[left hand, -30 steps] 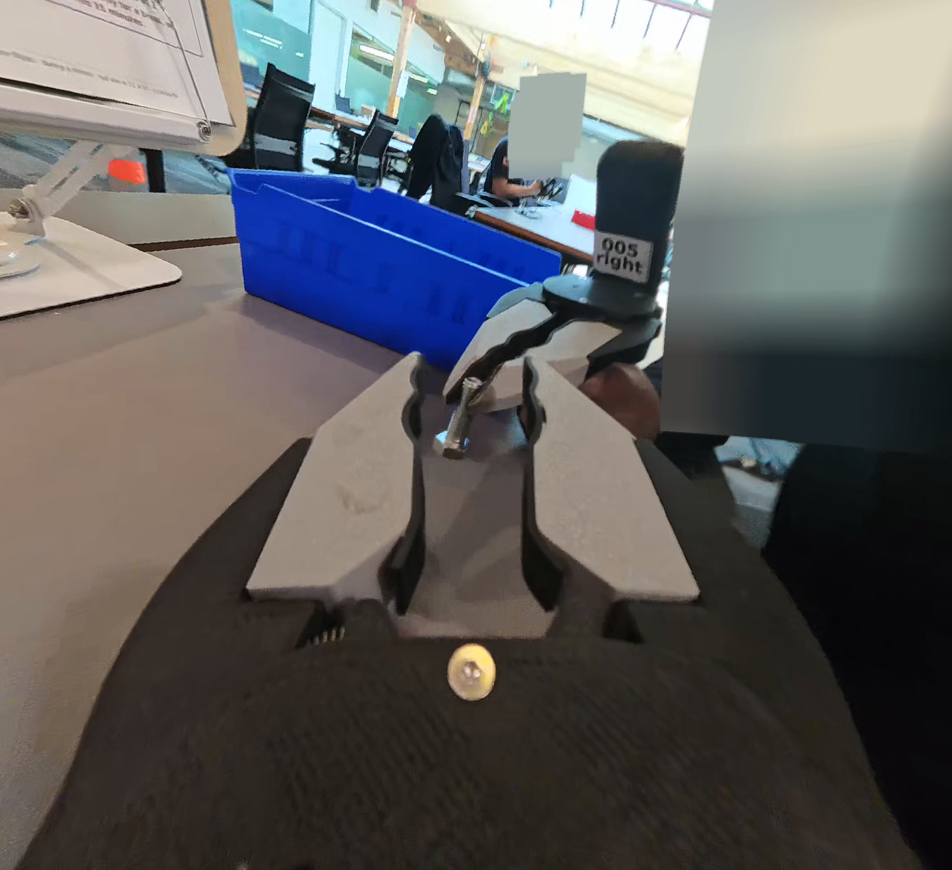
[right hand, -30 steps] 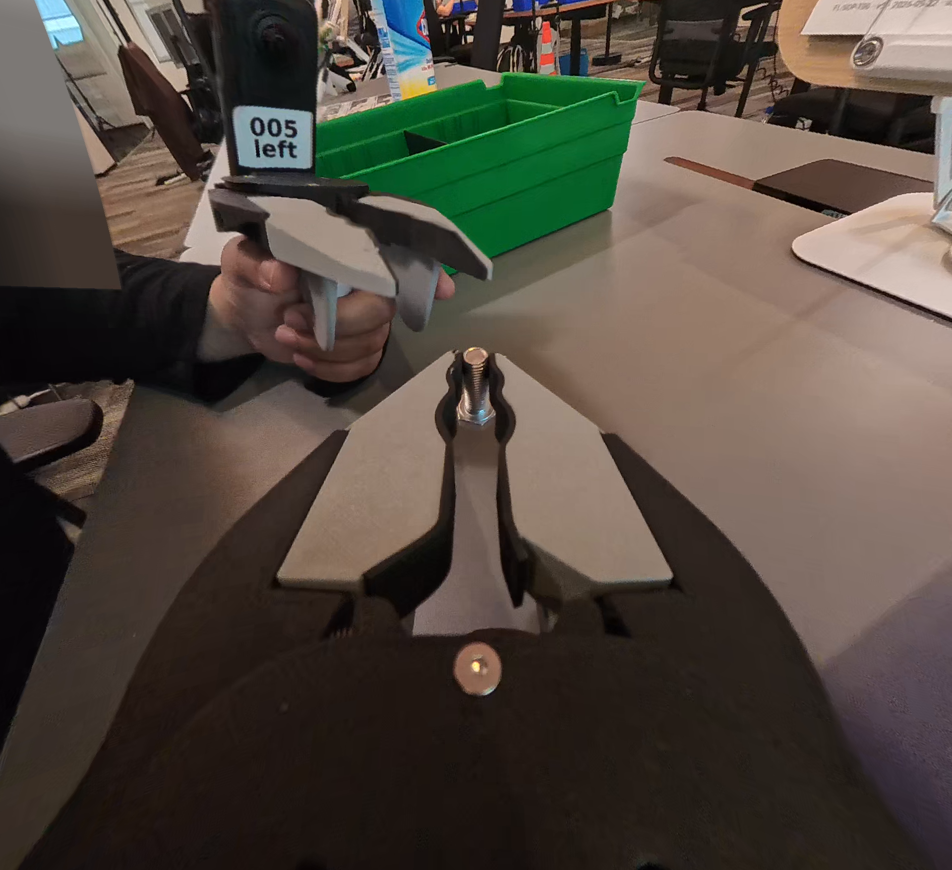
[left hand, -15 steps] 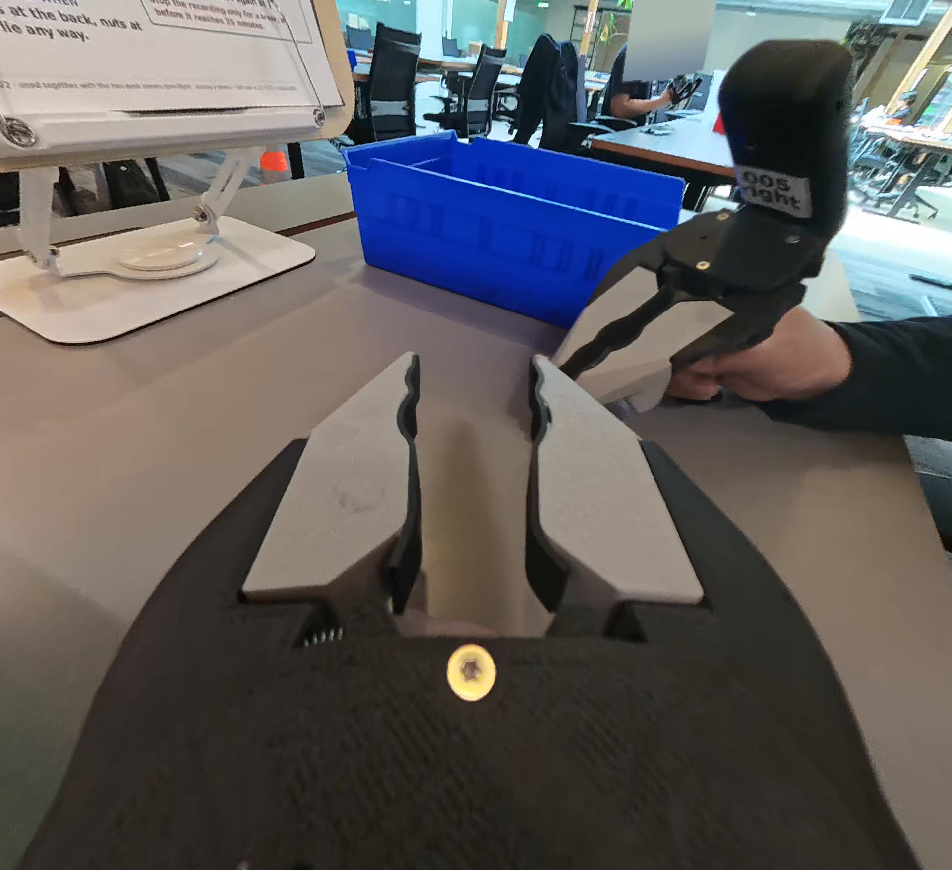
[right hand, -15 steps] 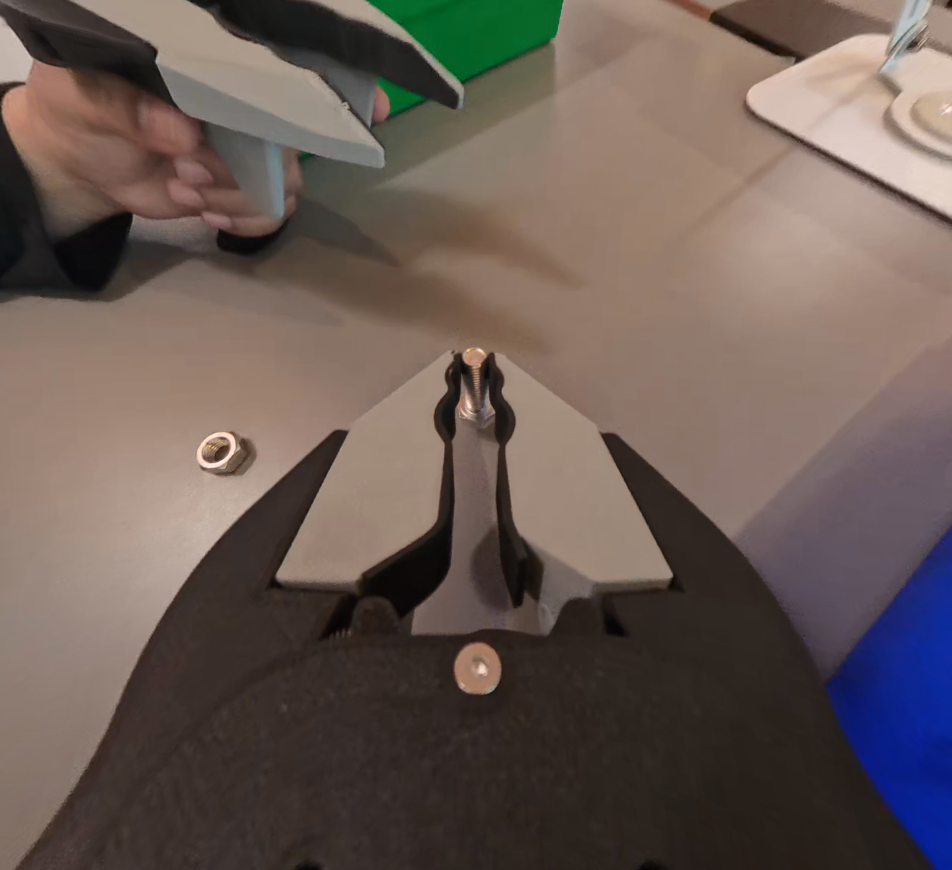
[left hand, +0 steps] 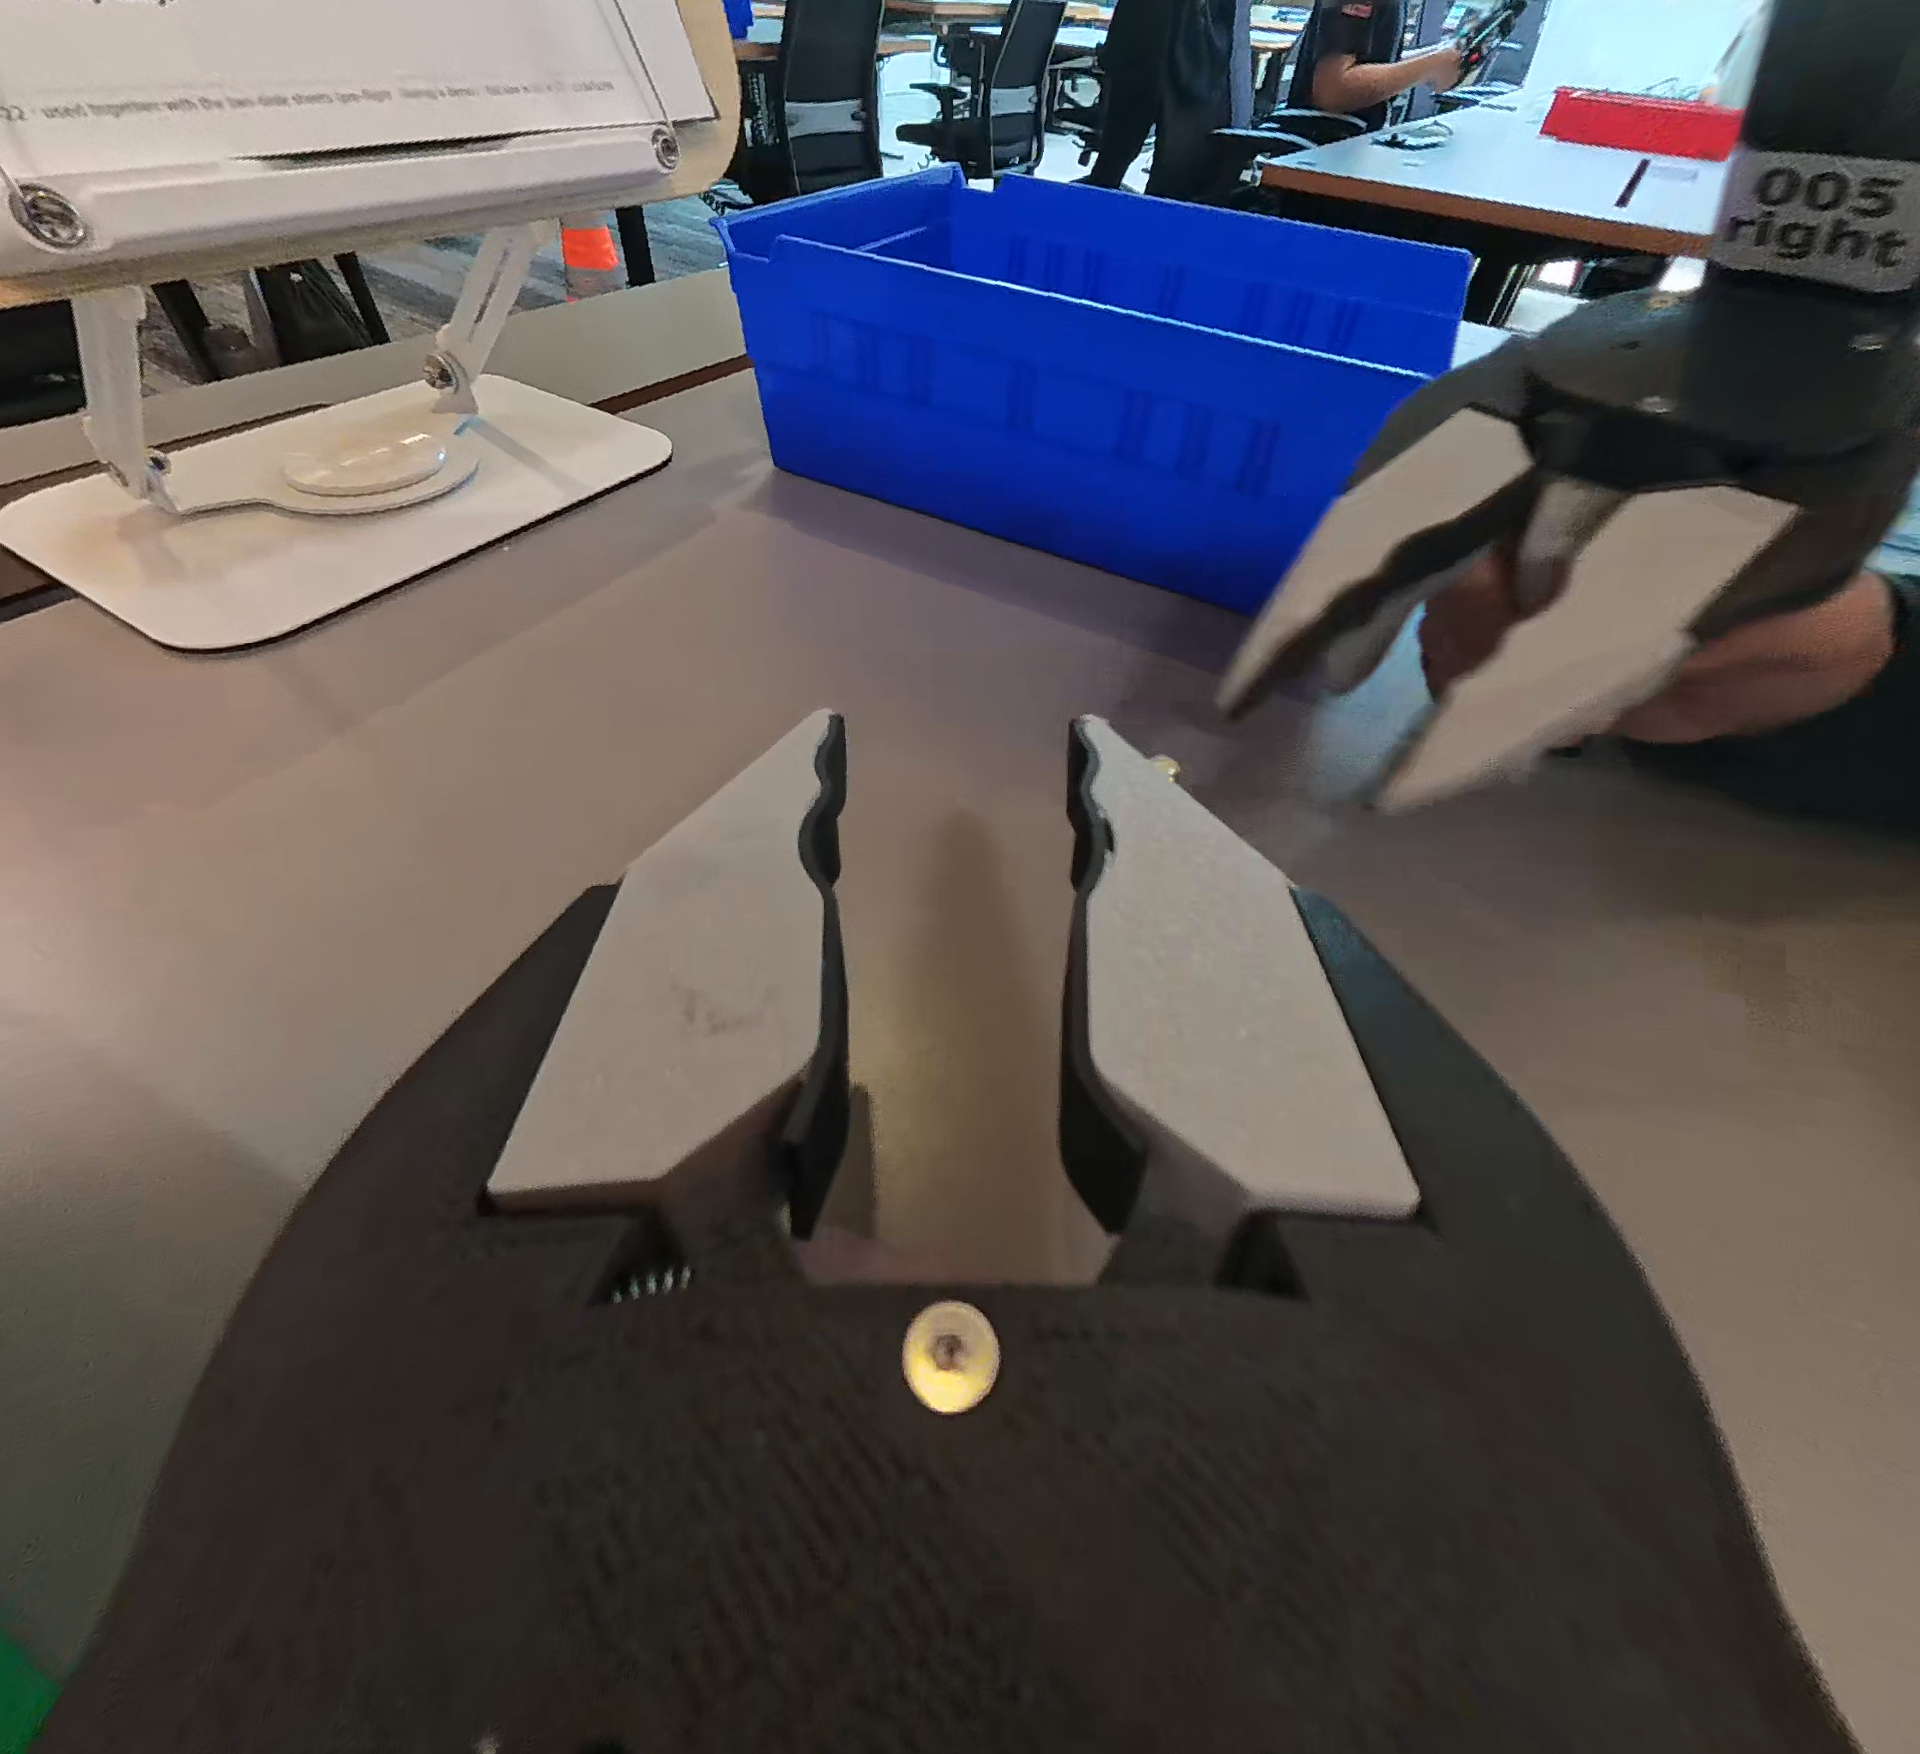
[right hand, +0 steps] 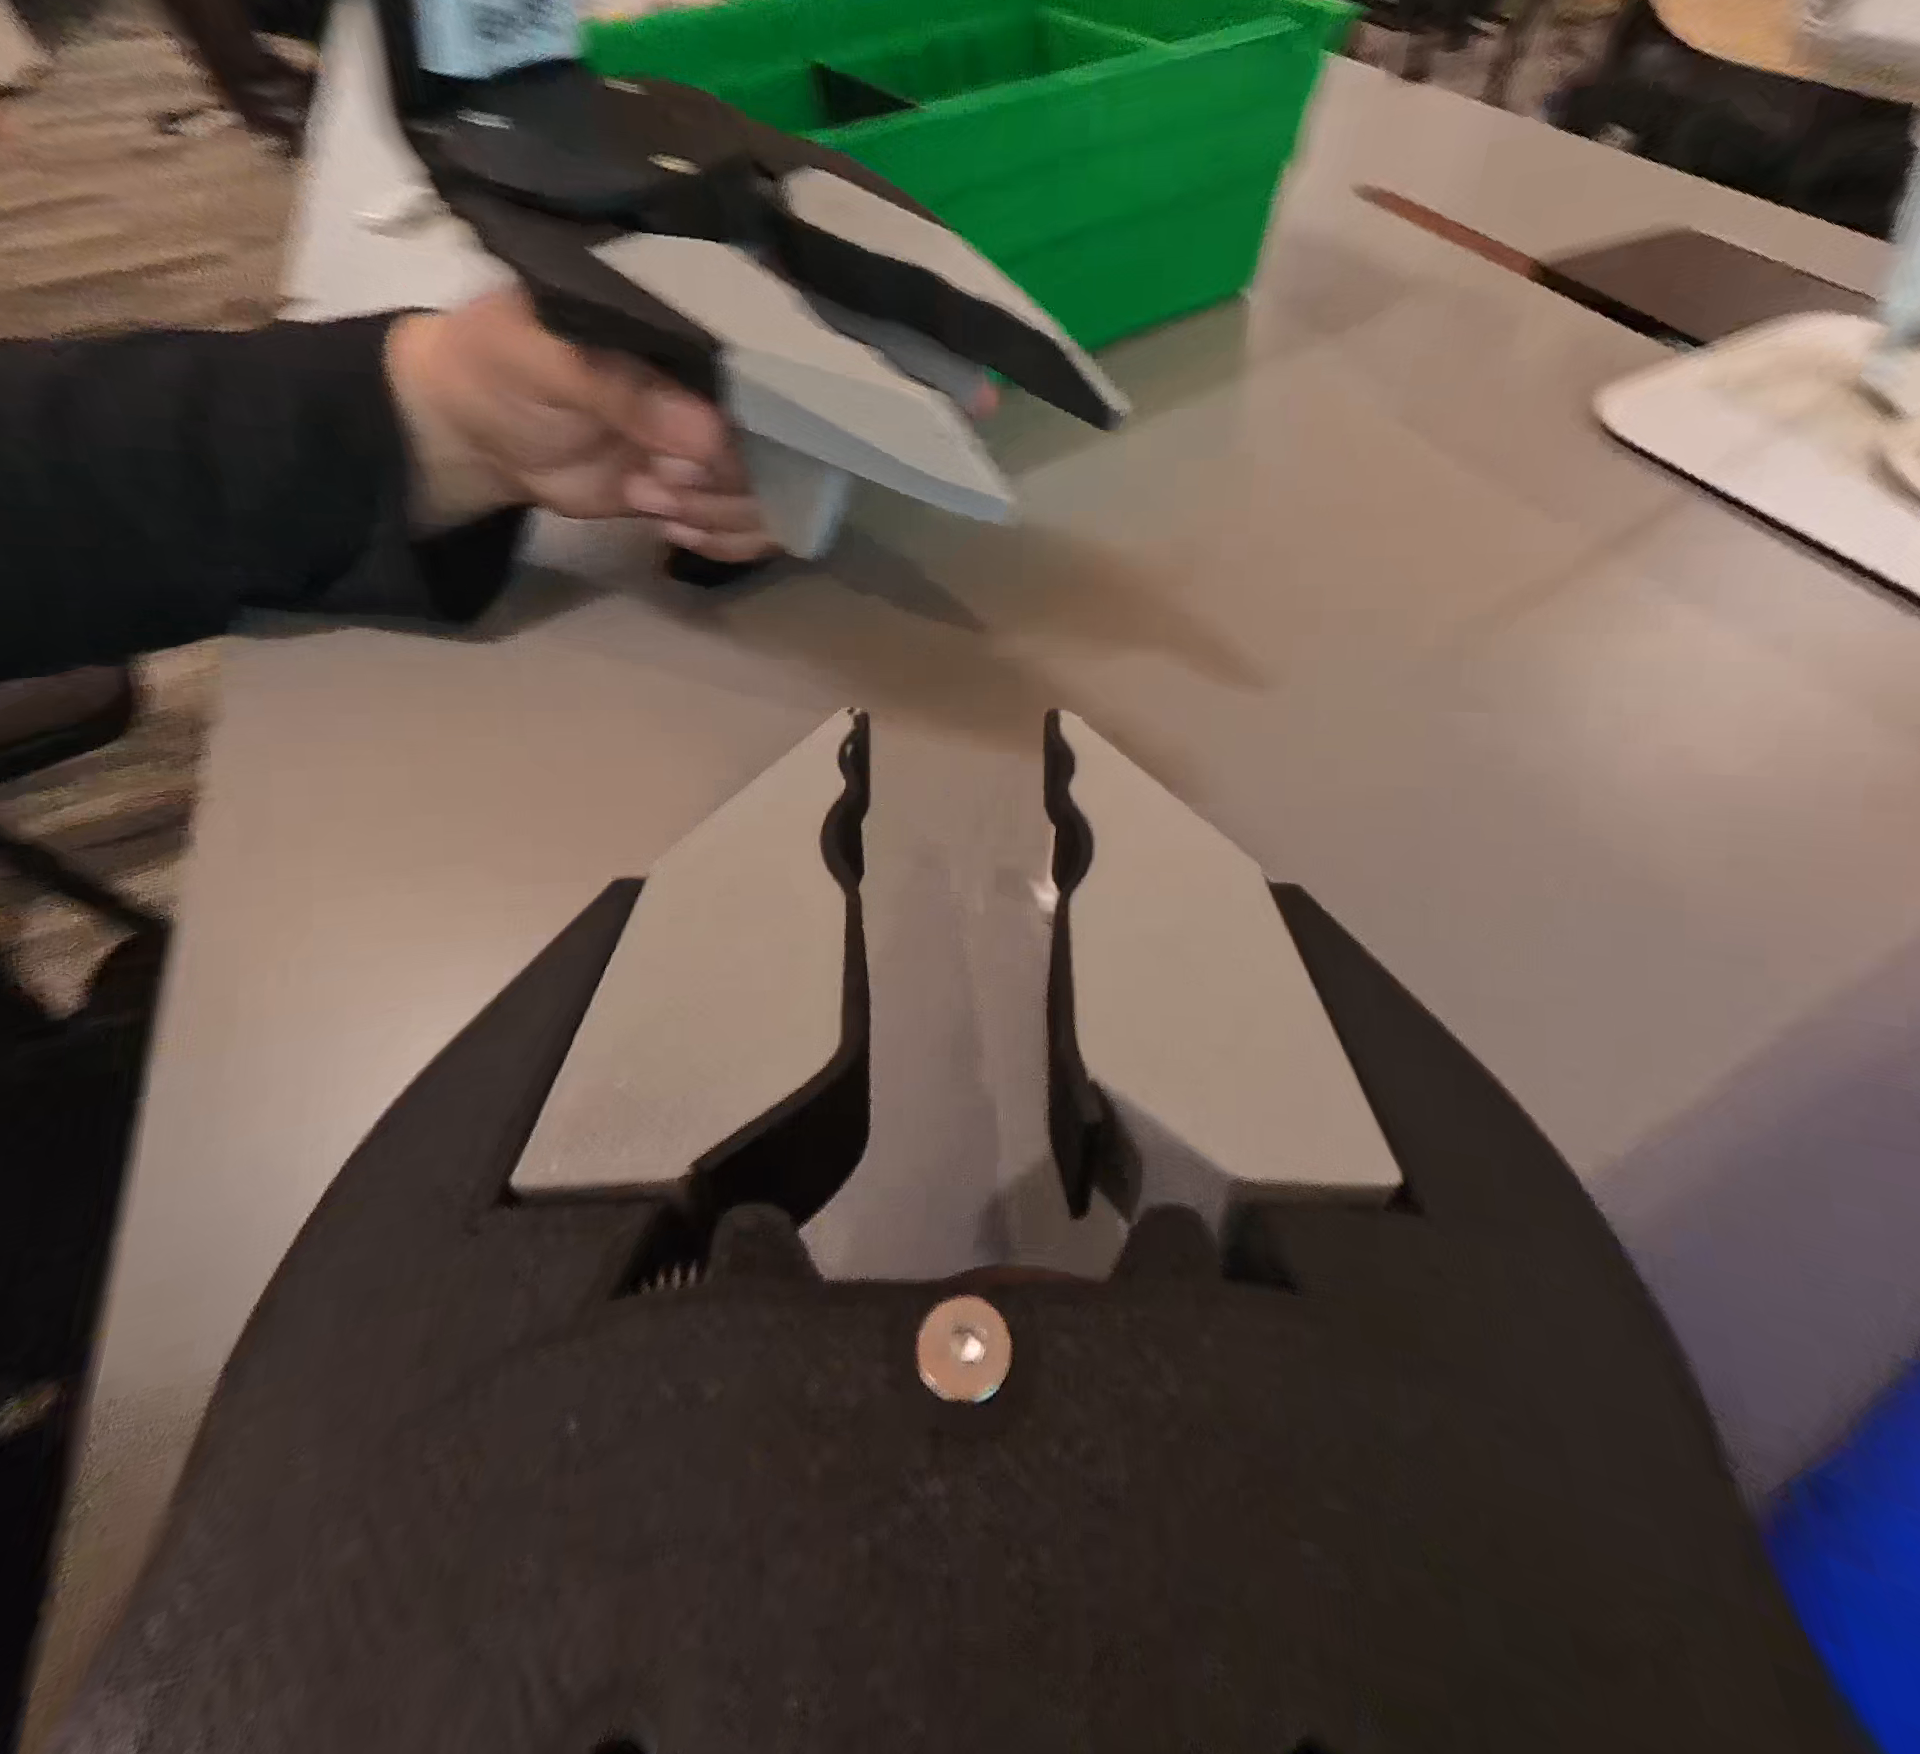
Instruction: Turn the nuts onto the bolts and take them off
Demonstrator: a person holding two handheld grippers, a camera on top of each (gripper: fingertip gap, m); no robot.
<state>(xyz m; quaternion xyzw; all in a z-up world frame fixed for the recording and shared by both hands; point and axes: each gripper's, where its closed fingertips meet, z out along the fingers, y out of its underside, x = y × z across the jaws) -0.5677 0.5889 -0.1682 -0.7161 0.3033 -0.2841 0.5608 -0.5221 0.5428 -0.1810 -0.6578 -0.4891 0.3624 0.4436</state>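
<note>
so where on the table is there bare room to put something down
Bare grey table lies between the white stand base and the left hand-held gripper, and in front of the green bin. It is crowded near the blue bin, where the open right hand-held gripper hangs.
</note>
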